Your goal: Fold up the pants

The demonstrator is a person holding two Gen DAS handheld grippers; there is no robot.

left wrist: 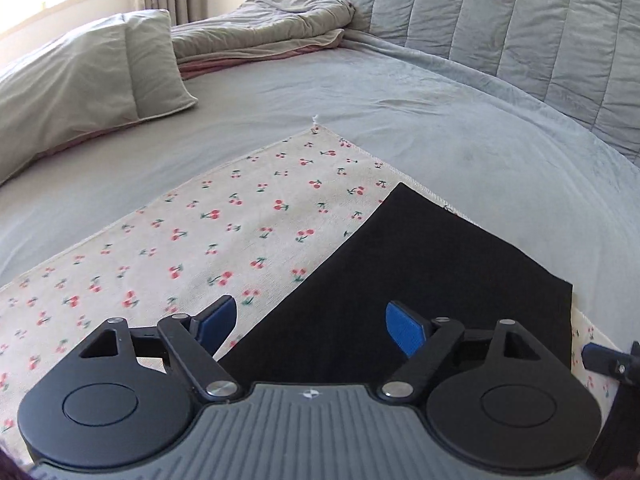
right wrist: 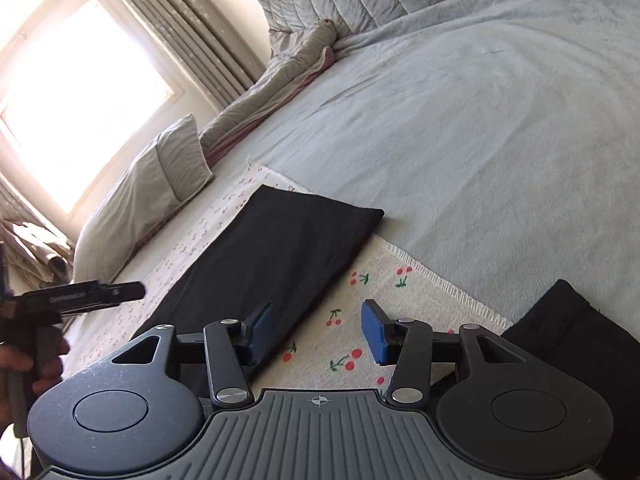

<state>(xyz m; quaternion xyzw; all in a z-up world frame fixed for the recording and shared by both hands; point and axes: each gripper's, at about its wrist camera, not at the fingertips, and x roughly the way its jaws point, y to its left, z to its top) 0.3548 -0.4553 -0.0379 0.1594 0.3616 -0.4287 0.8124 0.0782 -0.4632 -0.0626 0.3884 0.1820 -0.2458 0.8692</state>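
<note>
Black pants [left wrist: 404, 280], folded into a flat rectangle, lying on the cherry-print cloth [left wrist: 192, 240]. Cloth spread over the grey bed [left wrist: 460, 120]; taken as landmark for all else.

Left tongs [left wrist: 312, 326] poised over the near part of the cloth, blue pads [left wrist: 404, 330] set wide apart, gripping nothing. One pad over bare cherry print, the other over the black fabric; the near left edge of the pants running between them. Contact with the fabric not clear.

Right tongs [right wrist: 316, 330] over the cloth's near right part, pads parted to a middling gap, holding nothing. Bare cherry print showing in the gap; left pad over the edge of the pants [right wrist: 272, 248], right pad over the cloth [right wrist: 404, 292]. Seen from the left wrist view, just a dark tip of the right tongs [left wrist: 608, 360] at the cloth's right border.

In the right wrist view, left tongs [right wrist: 132, 290] reaching in from the left over the cloth's far side, with a hand [right wrist: 36, 364] around the grip.

A second dark piece of fabric [right wrist: 580, 348] just off the cloth's near right edge, kind not clear.

Beyond the cloth's far corner: pale pillow [left wrist: 88, 84] to the left, rumpled blanket [left wrist: 272, 36] behind, quilted cover [left wrist: 500, 24] to the right. Window [right wrist: 80, 92] and curtains [right wrist: 188, 24] further back on the pillow side.
</note>
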